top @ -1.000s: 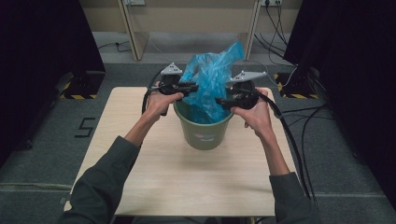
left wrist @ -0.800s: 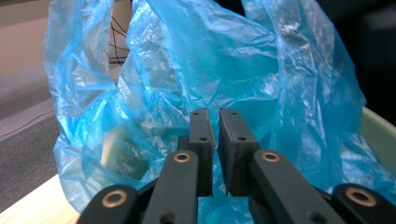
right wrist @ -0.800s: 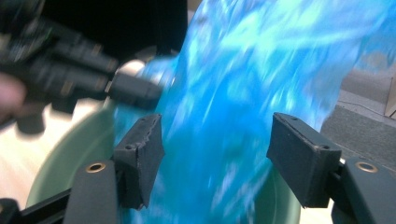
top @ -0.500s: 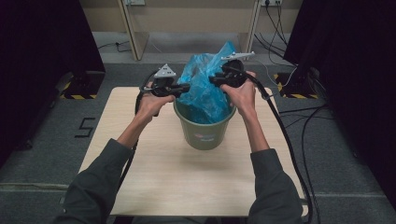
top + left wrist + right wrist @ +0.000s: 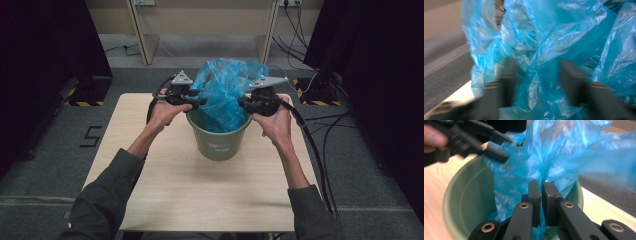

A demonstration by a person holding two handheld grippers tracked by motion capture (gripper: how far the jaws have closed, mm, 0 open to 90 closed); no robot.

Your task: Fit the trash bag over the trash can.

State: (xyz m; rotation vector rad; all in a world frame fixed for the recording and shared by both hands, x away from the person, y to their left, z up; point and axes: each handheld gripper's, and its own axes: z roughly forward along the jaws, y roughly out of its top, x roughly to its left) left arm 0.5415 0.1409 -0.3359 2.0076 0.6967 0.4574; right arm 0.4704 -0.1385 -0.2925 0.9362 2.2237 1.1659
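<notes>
A green bucket (image 5: 218, 142) stands mid-table with a crumpled blue plastic bag (image 5: 225, 92) rising out of it. My left gripper (image 5: 202, 102) is at the bucket's left rim. In the left gripper view its blurred jaws (image 5: 540, 75) stand apart, have just been opening, and loose bag film (image 5: 564, 32) hangs between them unpressed. My right gripper (image 5: 241, 103) is at the right rim. Its jaws (image 5: 542, 192) have just closed to a thin slit, pinching the bag (image 5: 564, 152) over the bucket's mouth (image 5: 461, 195). The left gripper (image 5: 504, 147) shows open across the bucket.
The light wooden table (image 5: 200, 200) has bare room in front of the bucket and at both sides. Black cables (image 5: 315, 150) trail off the right edge. Grey floor, dark curtains and desk legs (image 5: 142, 35) lie beyond the table.
The right gripper came down from the bag's top to the bucket's right rim and its jaws closed. The left gripper stayed at the left rim and its jaws parted.
</notes>
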